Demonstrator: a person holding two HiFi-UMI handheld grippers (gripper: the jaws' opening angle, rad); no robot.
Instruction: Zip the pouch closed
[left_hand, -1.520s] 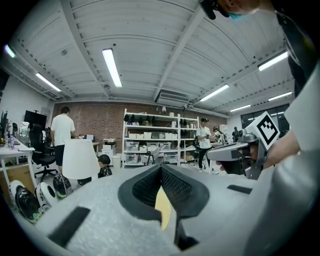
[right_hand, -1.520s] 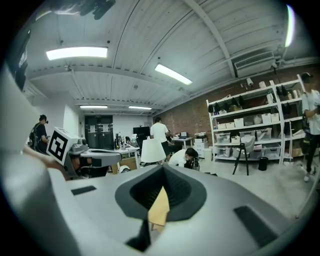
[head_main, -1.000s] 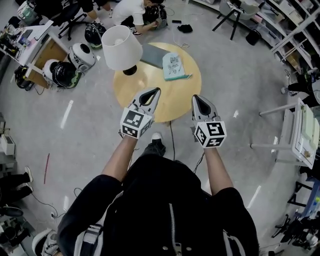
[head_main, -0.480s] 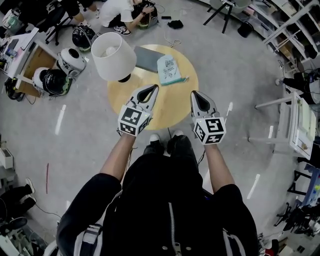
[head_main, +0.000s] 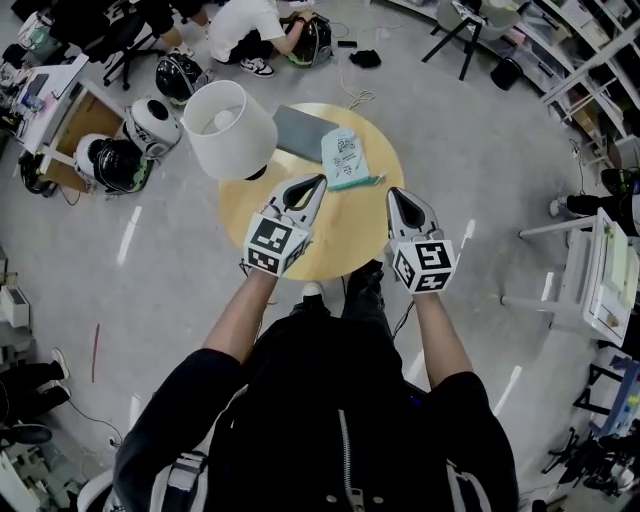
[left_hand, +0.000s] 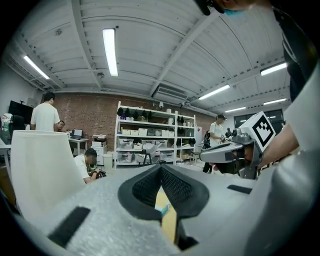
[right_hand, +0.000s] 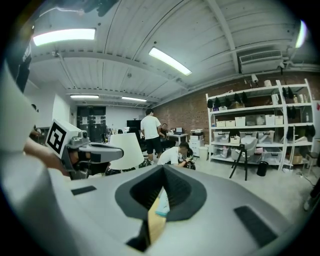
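Note:
A pale teal pouch (head_main: 345, 158) lies flat on the round wooden table (head_main: 300, 250), past both grippers. My left gripper (head_main: 317, 181) hovers over the table's middle, its tip just short of the pouch's near left corner, jaws shut and empty. Off to the right, my right gripper (head_main: 396, 193) hangs over the table's right edge, shut on nothing. In the left gripper view the jaws (left_hand: 161, 167) meet at the tip, with a sliver of pouch (left_hand: 163, 206) showing below. The right gripper view shows the same sliver of pouch (right_hand: 162, 202) under its closed tip (right_hand: 163, 169).
A lamp with a white shade (head_main: 231, 128) stands on the table's left side. A grey flat case (head_main: 303, 132) lies behind the pouch. Helmets (head_main: 115, 162) sit on the floor at left, a person crouches (head_main: 250, 25) beyond, and shelving (head_main: 600, 270) stands at right.
Both grippers have come forward together over the table, and the pouch now lies closer to their tips. Their jaws have stayed shut.

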